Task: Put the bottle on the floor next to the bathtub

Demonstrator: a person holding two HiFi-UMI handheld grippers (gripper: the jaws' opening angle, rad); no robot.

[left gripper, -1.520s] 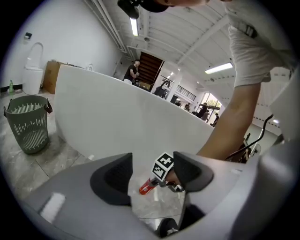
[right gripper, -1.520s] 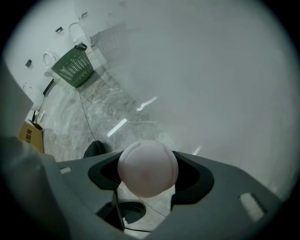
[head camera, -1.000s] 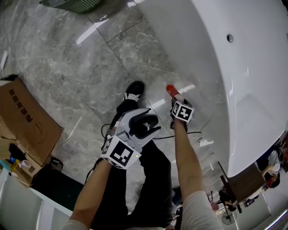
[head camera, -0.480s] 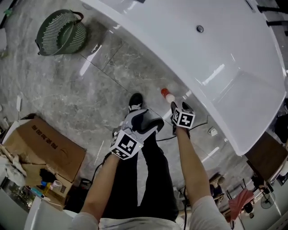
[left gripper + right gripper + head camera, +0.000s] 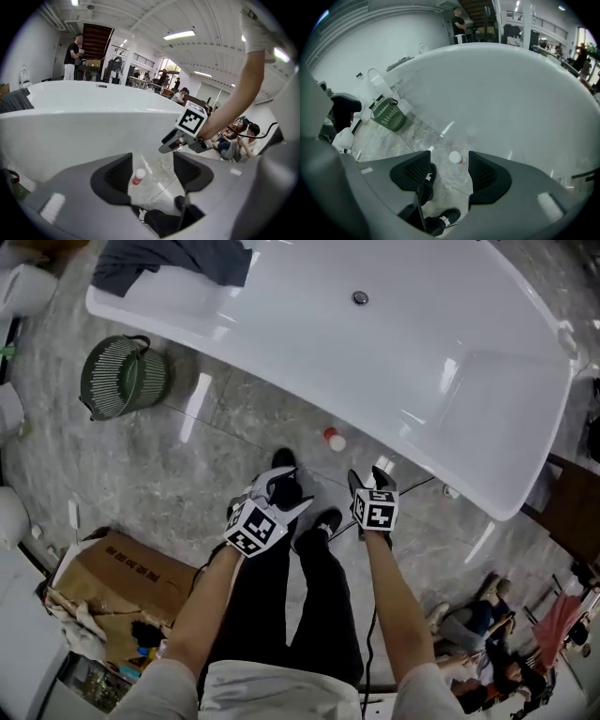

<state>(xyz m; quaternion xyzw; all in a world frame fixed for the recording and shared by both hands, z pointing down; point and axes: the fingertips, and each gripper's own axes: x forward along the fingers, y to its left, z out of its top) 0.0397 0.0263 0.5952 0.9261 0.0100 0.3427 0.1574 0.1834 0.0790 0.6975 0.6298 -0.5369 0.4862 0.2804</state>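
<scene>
Bottle [image 5: 334,439] on floor [image 5: 216,465] beside bathtub [image 5: 375,343]; left tongs [image 5: 284,489] and right tongs [image 5: 368,480] wide apart, empty.

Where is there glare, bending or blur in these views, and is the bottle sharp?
Head view: light streaks glare off the bathtub wall and the floor; the bottle is small but sharp. Left gripper view: heavy fisheye, dark round border, bathtub rim bowed. Right gripper view: same dark border, bathtub bulging, bottle slightly soft.
</scene>
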